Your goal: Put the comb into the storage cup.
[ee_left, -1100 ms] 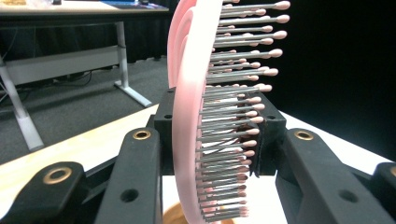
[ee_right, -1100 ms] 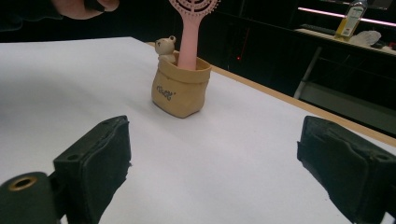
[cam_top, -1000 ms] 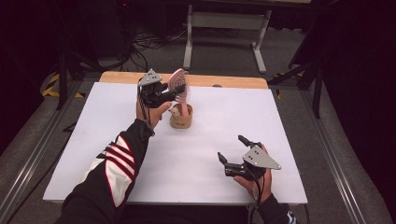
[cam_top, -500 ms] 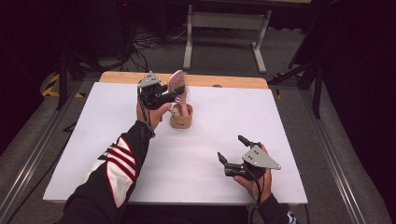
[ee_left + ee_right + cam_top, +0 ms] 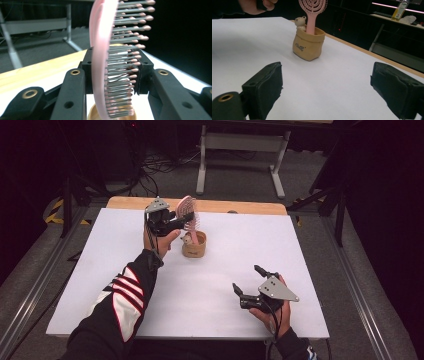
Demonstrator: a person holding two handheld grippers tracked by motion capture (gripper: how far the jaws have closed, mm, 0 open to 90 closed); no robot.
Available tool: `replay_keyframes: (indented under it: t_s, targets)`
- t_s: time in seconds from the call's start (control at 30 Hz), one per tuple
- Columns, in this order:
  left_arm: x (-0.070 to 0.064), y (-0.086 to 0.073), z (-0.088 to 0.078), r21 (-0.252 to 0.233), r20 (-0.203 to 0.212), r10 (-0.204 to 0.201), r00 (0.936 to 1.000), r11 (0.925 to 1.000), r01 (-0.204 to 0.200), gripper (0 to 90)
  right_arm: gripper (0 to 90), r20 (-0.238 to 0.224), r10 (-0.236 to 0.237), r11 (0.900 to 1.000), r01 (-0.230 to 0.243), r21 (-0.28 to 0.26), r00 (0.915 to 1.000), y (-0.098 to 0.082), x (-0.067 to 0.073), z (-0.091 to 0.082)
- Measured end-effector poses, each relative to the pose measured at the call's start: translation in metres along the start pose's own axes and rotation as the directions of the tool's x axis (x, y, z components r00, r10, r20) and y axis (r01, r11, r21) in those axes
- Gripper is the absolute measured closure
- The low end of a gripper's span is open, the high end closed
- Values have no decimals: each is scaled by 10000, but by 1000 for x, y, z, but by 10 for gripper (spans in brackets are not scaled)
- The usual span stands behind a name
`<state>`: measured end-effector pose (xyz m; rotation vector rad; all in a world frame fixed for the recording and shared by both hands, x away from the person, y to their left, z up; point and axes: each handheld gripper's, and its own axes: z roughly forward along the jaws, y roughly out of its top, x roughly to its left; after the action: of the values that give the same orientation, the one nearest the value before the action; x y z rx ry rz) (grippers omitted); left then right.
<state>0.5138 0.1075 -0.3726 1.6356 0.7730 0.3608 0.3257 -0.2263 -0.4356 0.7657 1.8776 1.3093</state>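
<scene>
**Pink hairbrush held upright in a tan pouch**

The left gripper (image 5: 186,218) is clamped on the head of a pink hairbrush (image 5: 187,212), its black jaws pressing the brush from both sides, as the left gripper view shows with the bristles (image 5: 125,70) between the pads. The brush stands upright, handle down inside a small tan pouch (image 5: 194,246) that sits on the white table (image 5: 210,285) toward the far side, left of centre. A small bear figure (image 5: 300,22) peeks out of the pouch just beside the handle. The right gripper (image 5: 250,285) rests in the person's hand near the right front of the table, well apart from the pouch, its jaws spread wide with nothing between them.
</scene>
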Motion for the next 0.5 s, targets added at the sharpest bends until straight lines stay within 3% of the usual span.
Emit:
replay_keyframes:
  t_s: [0.5]
  targets:
    - [14,-3,-6,-24,-436,-425,9981,9991,424,608,108,-4,-82,9999,82,95,10000,-1,1,1]
